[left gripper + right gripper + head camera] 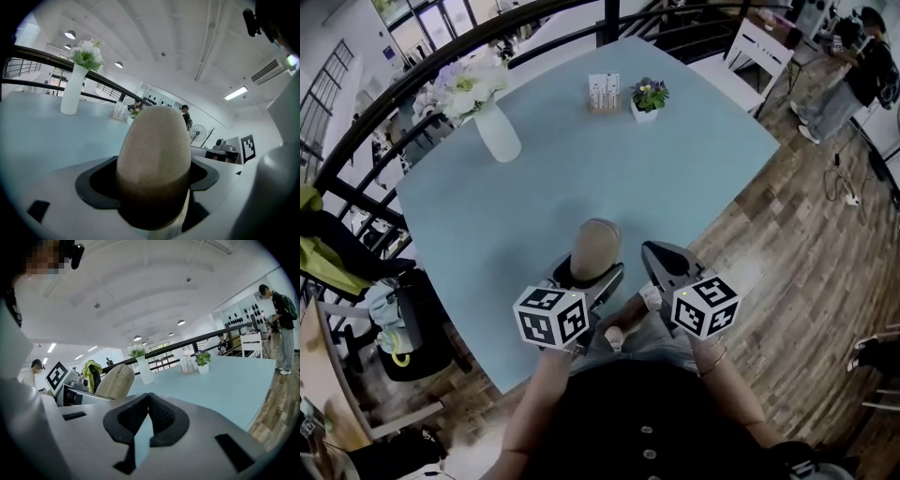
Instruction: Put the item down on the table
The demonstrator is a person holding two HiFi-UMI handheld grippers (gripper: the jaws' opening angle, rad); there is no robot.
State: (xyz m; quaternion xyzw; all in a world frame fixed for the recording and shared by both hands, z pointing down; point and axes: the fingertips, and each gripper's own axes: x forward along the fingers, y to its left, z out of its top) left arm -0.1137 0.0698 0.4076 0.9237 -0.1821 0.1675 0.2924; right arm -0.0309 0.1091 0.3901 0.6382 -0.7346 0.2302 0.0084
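Step in hand: carry, not yet set down. Left gripper (pixel 589 274) clamped on the item (pixel 154 159), a beige egg-shaped thing, standing upright between the jaws at lower centre of the head view, over the near edge of the table (pixel 675 178). Can't tell if its base touches. Right gripper (pixel 149 411) clenched, empty, just right of it. Next: lower until seated, then release; the rounded shape may tip.

White flower vase (pixel 499 136) stands well apart; card stand (pixel 603 94) sits just beside a potted plant (pixel 648 97)
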